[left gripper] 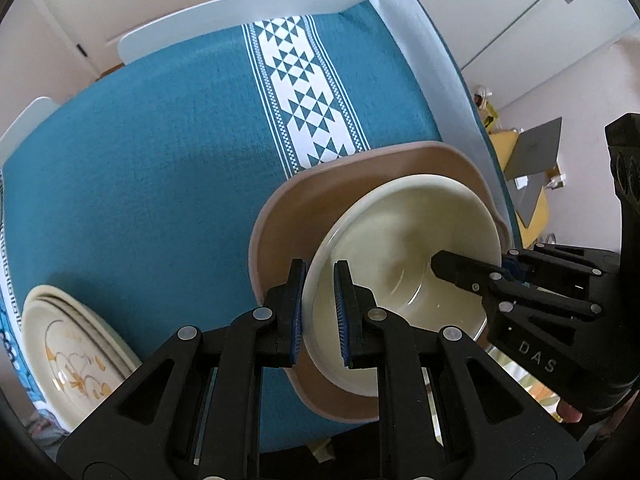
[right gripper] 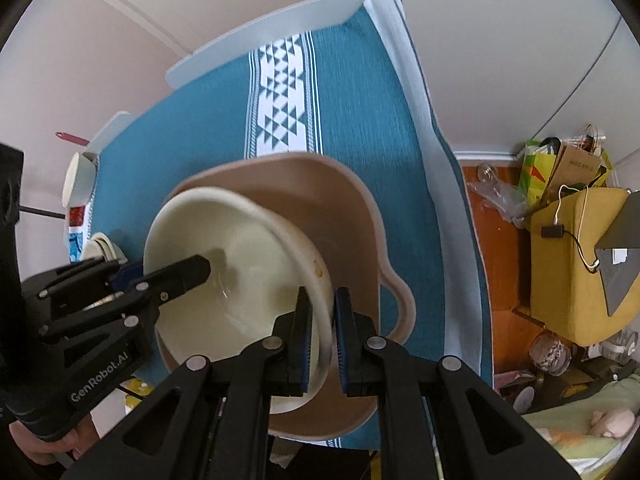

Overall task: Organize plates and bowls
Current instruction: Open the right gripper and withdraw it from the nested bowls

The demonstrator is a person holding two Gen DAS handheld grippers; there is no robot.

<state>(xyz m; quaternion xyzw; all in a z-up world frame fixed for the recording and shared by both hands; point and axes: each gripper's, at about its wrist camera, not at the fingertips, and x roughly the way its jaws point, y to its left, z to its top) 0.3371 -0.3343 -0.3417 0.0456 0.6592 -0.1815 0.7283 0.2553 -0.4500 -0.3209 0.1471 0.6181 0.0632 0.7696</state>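
Observation:
A cream bowl [left gripper: 404, 248] sits tilted inside a larger tan dish [left gripper: 352, 184] near the front right of the blue-clothed table [left gripper: 160, 160]. My left gripper [left gripper: 320, 312] is shut on the bowl's left rim, one finger inside and one outside. My right gripper [right gripper: 322, 340] is shut on the bowl's [right gripper: 240, 248] right rim, over the tan dish [right gripper: 340, 200]. Each gripper shows in the other's view: the right one [left gripper: 476, 272], the left one [right gripper: 176, 276]. A stack of cream floral plates [left gripper: 72, 356] lies at the table's front left.
White chair backs [left gripper: 248, 16] stand at the table's far edge. A white cup [right gripper: 78, 180] sits at the table's left edge. To the right, past the table edge, a yellow box [right gripper: 572, 264], bags and clutter lie on the floor.

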